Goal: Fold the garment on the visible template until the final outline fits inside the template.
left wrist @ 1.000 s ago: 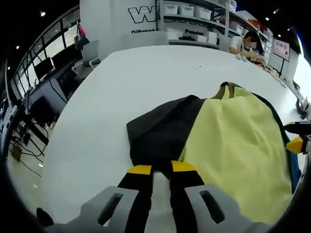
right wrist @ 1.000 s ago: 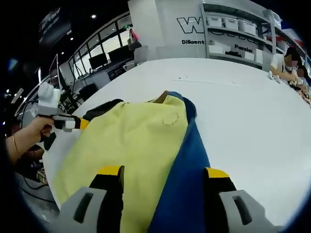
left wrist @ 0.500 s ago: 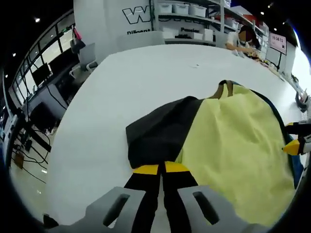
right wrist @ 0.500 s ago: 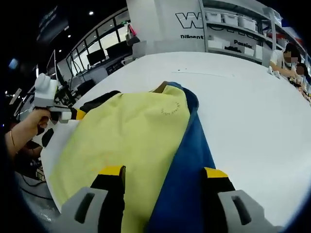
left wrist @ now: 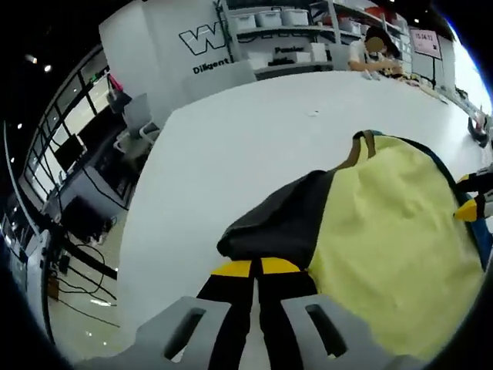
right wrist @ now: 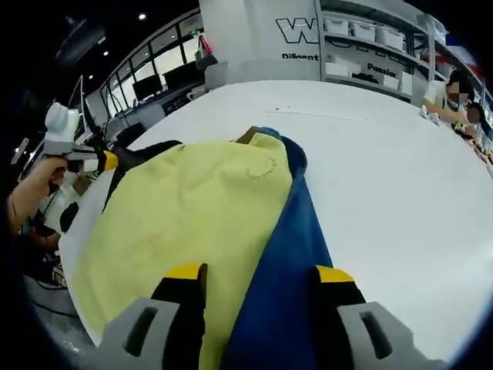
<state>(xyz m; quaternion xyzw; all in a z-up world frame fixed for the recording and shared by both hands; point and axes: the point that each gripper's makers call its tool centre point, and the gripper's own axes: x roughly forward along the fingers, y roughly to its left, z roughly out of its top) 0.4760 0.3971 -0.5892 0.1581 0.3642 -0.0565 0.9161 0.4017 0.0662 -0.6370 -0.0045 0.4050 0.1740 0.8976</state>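
the garment [right wrist: 200, 216] lies spread on the white table [right wrist: 385, 177], filling the lower centre of the right gripper view: a yellow body, a blue sleeve [right wrist: 289, 262] running down toward the bottom of the frame, and a black sleeve [left wrist: 285, 223] that sits in the centre of the left gripper view.

the left gripper [left wrist: 255, 267] is at the bottom centre of its own view, its yellow tips pressed together on the edge of the black sleeve, which looks lifted off the table there. in the right gripper view it appears at the far left, held by a hand [right wrist: 27, 196]. the right gripper [right wrist: 258, 272] is spread wide, its tips either side of the blue sleeve near the bottom of the frame, not clenched on anything.

the task seems barely begun: the body is unfolded, and no template outline can be made out under the cloth. the sleeves and the body are all left to fold.

on the white wall [right wrist: 254, 31] at the top, large letters start with "w"; the smaller line below looks like "diligent". a circular print near the collar is too small to read.
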